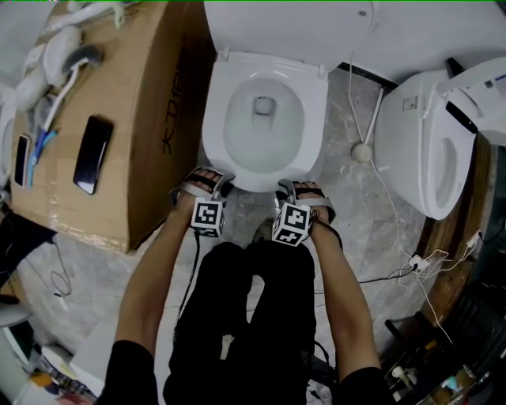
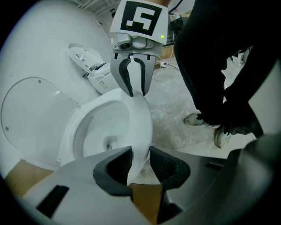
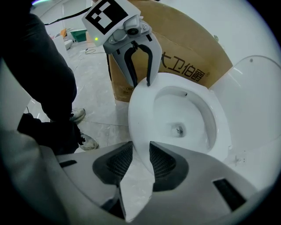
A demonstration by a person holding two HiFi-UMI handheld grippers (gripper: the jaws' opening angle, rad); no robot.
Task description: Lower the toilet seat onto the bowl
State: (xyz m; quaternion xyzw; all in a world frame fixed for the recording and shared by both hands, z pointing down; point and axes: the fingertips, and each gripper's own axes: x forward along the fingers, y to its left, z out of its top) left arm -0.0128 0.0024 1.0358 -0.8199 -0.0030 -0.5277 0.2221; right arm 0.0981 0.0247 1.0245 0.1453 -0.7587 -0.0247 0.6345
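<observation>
Your L gripper (image 1: 212, 182) and R gripper (image 1: 296, 188) both pinch the front rim of the toilet seat (image 1: 213, 126), w/ the rim wedged btwn the fingers (image 2: 116, 165) in each gripper view. Seat lies low over the bowl (image 1: 265, 130), lid (image 1: 277, 24) upright behind. Can't tell if it's fully down. Cardboard box (image 1: 134, 103) stands just beside, at head view's left.

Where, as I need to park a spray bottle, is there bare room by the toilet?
The box top is bare between the phone and the seat. Floor is free between the box and the left arm. Crowded: cords cross the gap to the second toilet, and the left tool and right tool grip the seat front.
</observation>
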